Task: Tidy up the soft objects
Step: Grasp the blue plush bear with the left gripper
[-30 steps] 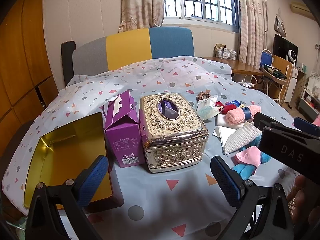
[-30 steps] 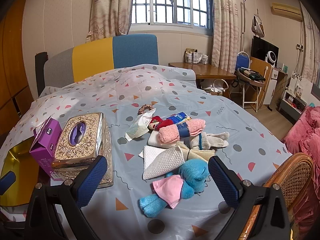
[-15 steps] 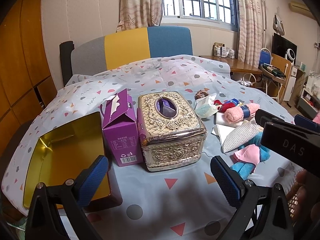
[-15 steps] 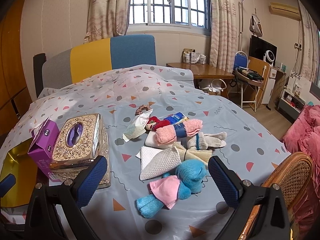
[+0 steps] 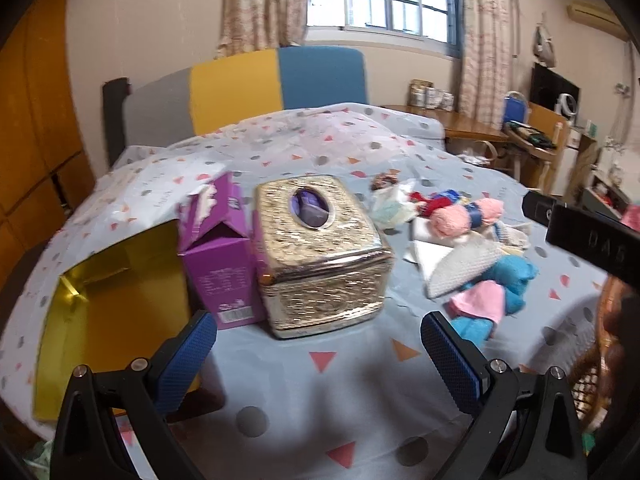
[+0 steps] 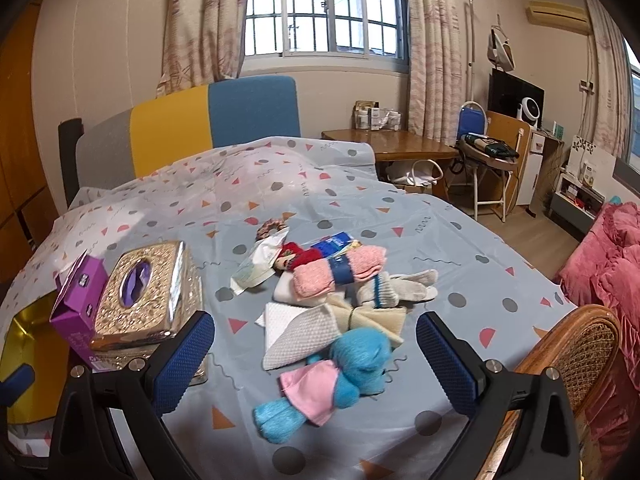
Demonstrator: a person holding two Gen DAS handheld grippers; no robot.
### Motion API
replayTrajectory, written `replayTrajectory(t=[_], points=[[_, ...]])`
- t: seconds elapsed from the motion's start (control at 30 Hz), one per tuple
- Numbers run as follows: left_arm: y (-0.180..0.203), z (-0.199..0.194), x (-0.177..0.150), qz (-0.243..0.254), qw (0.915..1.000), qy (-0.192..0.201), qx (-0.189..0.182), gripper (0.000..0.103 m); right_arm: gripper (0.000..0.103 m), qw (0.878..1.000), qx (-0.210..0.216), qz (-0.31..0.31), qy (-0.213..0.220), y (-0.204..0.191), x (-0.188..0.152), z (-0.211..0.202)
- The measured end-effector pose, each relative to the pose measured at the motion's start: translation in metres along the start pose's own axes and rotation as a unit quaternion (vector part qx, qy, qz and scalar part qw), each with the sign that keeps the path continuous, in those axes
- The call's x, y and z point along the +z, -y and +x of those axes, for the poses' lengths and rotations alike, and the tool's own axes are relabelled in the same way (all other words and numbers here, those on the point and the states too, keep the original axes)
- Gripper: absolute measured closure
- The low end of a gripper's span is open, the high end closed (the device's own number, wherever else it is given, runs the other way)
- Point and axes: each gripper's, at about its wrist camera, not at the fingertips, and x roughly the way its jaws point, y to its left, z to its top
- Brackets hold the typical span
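home bedroom, curtained window [image 6: 326, 8], padded headboard [image 6: 208, 120], wall air conditioner [image 6: 558, 16]

— What do the left tongs [image 5: 316, 354] look like?
— Black angular arms, each tipped with a blue cross-hatched pad [image 5: 185, 362], with silver screws near the joints.
— And the right tongs [image 6: 314, 354]?
— The same build. From the left camera, their black body shows faint raised letters, "DAS".

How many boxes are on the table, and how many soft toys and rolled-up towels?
Boxes: 3, namely gold tray, purple carton, ornate tissue box.
Soft toys: 2, namely blue plush, red doll.
Rolled towels: 1, the pink roll.
Total: 6
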Motion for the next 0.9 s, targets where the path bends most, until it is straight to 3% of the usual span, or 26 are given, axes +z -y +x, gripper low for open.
replayTrajectory(t=[0.17,0.43,0.53,0.67,0.77,0.9], points=[[0.016,0.018,0.007,0.021,0.9936,-0.049,-0.099,0.000,0.000,1.000,0.005,0.018,-0.005,0.030,0.009,-0.001],[0.070,0.048,0.018,0.109,0.9761,-0.079,-0.171,0.001,0.000,0.998,-0.003,0.060,-0.008,0.085,0.014,-0.005],[0.081,0.067,0.019,0.114,0.9686,-0.108,-0.192,0.006,0.000,0.997,-0.009,0.078,-0.014,0.100,0.011,-0.002],[0.107,0.093,0.021,0.140,0.9581,-0.142,-0.206,0.034,0.000,0.995,-0.010,0.093,-0.024,0.113,0.007,0.003],[0.127,0.110,0.018,0.158,0.9504,-0.163,-0.213,0.046,0.000,0.995,-0.013,0.099,-0.027,0.121,0.005,0.004],[0.149,0.126,0.013,0.167,0.9447,-0.172,-0.224,0.044,0.000,0.994,-0.015,0.103,-0.029,0.129,0.003,0.005]])
